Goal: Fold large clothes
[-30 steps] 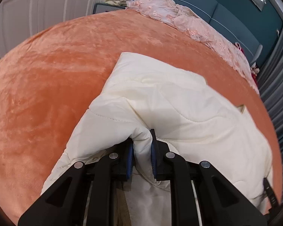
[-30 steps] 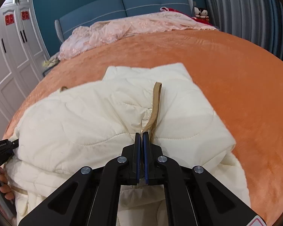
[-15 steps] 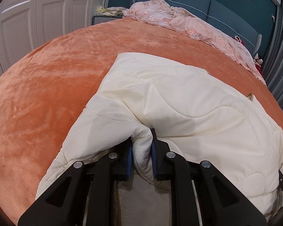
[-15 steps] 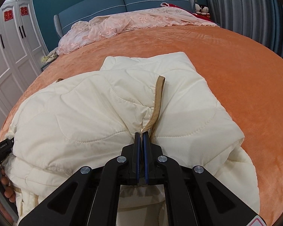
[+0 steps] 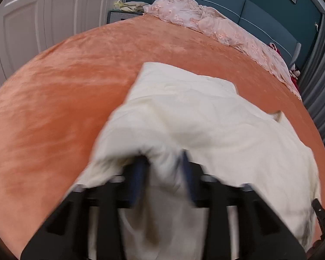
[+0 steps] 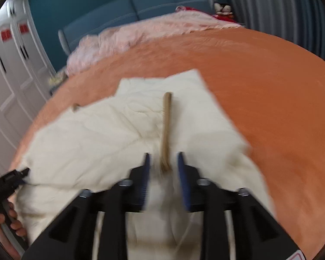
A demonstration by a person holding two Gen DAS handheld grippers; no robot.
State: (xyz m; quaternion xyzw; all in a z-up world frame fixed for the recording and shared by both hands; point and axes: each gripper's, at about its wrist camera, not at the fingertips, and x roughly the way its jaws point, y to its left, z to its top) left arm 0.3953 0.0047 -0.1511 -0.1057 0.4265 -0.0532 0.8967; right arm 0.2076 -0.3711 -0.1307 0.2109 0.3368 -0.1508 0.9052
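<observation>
Cream jacket (image 6: 110,143) betw. open right claw (image 6: 162,162) jaws.

Both grippers, clamped on the cream jacket (image 5: 205,125) before, now stand open: left gripper (image 5: 163,169), right gripper (image 6: 162,164).

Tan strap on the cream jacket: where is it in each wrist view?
Left wrist: only a tan tip shows at the cream jacket right edge; can't confirm it's that strap.
Right wrist: tan strap runs up the centre.
Shared landmark: pink bedding.
</observation>
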